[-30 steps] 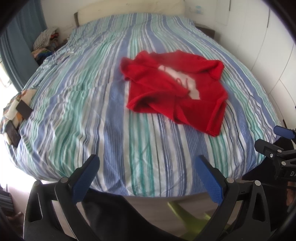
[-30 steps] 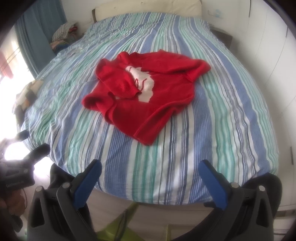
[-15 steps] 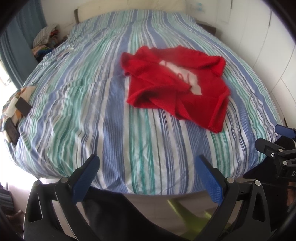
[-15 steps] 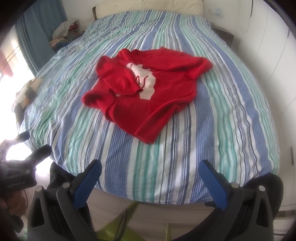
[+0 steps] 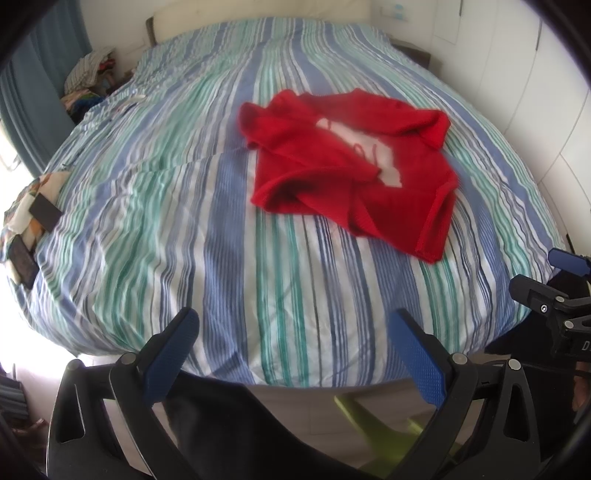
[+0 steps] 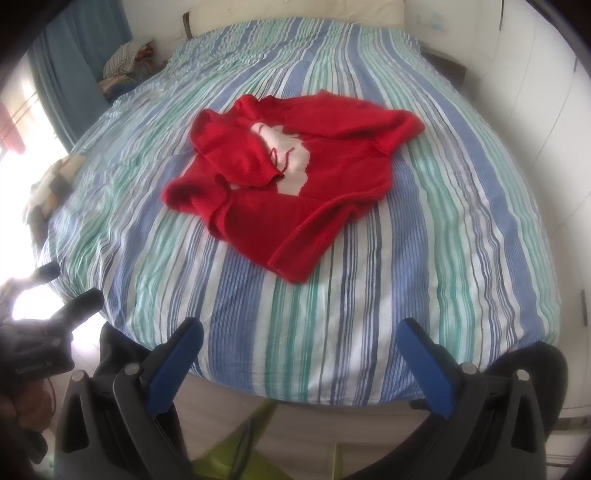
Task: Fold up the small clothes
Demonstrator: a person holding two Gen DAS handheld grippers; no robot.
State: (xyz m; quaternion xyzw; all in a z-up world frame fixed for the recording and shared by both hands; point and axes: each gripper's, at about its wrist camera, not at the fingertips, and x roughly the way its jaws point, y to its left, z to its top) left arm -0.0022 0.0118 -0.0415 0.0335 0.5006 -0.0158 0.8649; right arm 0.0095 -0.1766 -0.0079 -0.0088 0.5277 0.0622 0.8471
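Garment: red knitted sweater (image 5: 354,166) with a white patch on the chest, lying crumpled on the bed, sleeves folded over the body, unfolded state messy; in the right wrist view it (image 6: 295,177) sits mid-bed, slightly left of centre.
Surface: blue, green and white striped bed cover (image 5: 221,240), wrinkled on the left side.
Left gripper: black frame with blue padded fingers (image 5: 293,350), spread wide apart, holding nothing, hovering at the near edge of the bed, well apart from the sweater.
Right gripper: same build (image 6: 301,356), fingers wide apart, nothing between them, also at the near edge; its tip shows at the right edge of the left wrist view.
Far left: pile of mixed clothes (image 5: 90,72) beside a blue curtain (image 5: 33,92).
Left edge: patchwork cloth with dark rectangular items (image 5: 26,221), too small to identify.
Far end: cream headboard (image 6: 295,13).
Below grippers: lime green object (image 5: 373,413) on the floor, partly hidden.
Right side: white wardrobe doors (image 5: 517,92).
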